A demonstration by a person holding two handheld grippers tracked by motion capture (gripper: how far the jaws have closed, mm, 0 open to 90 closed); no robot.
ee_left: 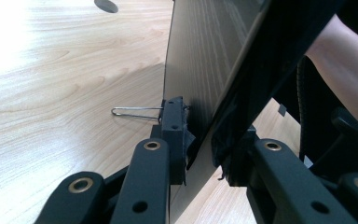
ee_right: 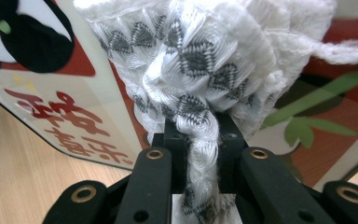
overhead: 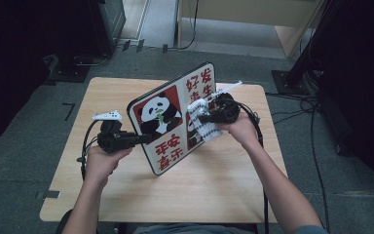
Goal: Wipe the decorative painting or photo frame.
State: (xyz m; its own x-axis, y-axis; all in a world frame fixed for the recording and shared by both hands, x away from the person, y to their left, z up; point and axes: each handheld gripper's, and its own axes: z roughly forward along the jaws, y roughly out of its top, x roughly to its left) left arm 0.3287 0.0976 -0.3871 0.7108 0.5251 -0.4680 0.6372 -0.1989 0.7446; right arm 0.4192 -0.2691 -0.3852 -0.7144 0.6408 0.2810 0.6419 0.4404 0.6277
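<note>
Panda board (overhead: 175, 117) propped tilted on tabletop (overhead: 224, 180): stiff, thin, smooth, prob light; hold by edge. Left hand-held gripper (overhead: 143, 138) clamped on board's left edge. Right hand-held gripper (overhead: 205, 117) pinches soft cloth (overhead: 207, 124) against board face

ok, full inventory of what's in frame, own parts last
panda board: 1, white with red panels and red characters, propped tilted at table centre, edge clamped in the left gripper's jaws
cloth: 1, white with grey diamond pattern, bunched against the board's face, pinched in the right gripper's jaws
wire clip: 1, metal, on the tabletop behind the board
table: 1, light wood, centre
floor cables: several, black, right of the table
left gripper: 1, black, shut on the board
right gripper: 1, black, shut on the cloth
forearms: 2, entering from the bottom
</note>
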